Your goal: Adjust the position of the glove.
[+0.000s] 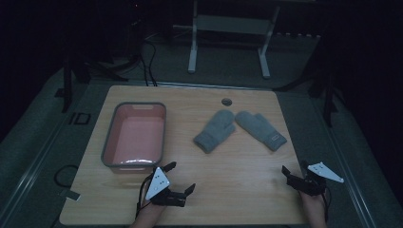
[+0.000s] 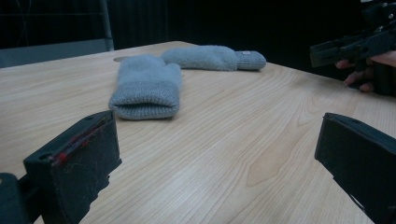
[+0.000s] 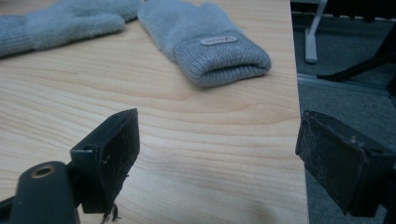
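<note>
Looking down from the high view, you have two grey mittens lying side by side in the far middle of the table point(image 1: 237, 190), their tips nearly meeting near the small round hole point(image 1: 226, 101) and their cuffs splayed apart toward you like an upturned V. The left mitten point(image 1: 215, 130) runs from its tip down and to the left, so its cuff faces your left gripper point(image 1: 179, 176); the right mitten point(image 1: 261, 129) runs down and to the right, its cuff facing your right gripper point(image 1: 293, 172). Both grippers rest near the table's front edge with their jaws spread wide and nothing between them. Each is well apart from the mittens. In the left gripper view the left mitten point(image 2: 147, 86) lies ahead and a little left of centre, its open cuff turned toward the jaws and its long axis running almost straight away from them. In the right gripper view the right mitten point(image 3: 205, 44) lies ahead with the labelled cuff nearest, close to the table's right edge. So each hand is the nearer one for the mitten on its own side, and the cuff is the end you would meet first; I judge a forward reach along each mitten's axis fits best. The pink bin point(image 1: 110, 142) stands just beyond your left gripper, well to the left of the mittens, so the left mitten has the shorter carry.
</note>
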A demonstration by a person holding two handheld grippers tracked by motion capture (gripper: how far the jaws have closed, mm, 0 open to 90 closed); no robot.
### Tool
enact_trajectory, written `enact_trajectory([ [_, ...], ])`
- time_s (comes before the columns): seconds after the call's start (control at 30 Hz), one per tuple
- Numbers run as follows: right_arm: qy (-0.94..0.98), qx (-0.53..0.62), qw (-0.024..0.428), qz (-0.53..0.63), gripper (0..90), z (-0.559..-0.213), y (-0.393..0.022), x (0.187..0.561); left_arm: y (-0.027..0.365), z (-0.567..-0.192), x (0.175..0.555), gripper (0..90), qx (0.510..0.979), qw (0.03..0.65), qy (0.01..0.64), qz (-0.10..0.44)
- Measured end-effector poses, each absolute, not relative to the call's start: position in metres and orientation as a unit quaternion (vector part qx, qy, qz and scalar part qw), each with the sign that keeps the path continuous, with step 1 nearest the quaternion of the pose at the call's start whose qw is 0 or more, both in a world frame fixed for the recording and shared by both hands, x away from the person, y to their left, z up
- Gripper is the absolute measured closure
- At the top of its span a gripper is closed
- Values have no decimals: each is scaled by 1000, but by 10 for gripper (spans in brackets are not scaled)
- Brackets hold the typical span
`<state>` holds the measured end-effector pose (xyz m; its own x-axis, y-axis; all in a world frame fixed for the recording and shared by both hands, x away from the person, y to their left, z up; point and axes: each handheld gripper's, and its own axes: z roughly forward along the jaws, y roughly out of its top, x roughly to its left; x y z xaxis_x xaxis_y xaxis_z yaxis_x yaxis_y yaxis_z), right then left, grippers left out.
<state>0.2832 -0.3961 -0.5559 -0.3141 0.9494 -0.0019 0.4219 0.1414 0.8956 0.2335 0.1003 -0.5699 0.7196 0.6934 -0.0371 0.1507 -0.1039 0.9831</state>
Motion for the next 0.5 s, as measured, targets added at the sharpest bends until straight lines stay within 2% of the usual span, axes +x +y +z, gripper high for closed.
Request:
enact_trajectory([
  [0.3, 715, 488, 291, 408, 138, -547, -393, 288, 102, -569, 233, 3, 705, 601, 303, 225],
  [0.4, 703, 485, 316, 413, 140, -538, -388, 292, 101, -569, 233, 3, 705, 602, 302, 223],
  [0.5, 720, 464, 316, 408, 141, -526, -386, 298, 101, -570, 234, 3, 707, 599, 305, 219],
])
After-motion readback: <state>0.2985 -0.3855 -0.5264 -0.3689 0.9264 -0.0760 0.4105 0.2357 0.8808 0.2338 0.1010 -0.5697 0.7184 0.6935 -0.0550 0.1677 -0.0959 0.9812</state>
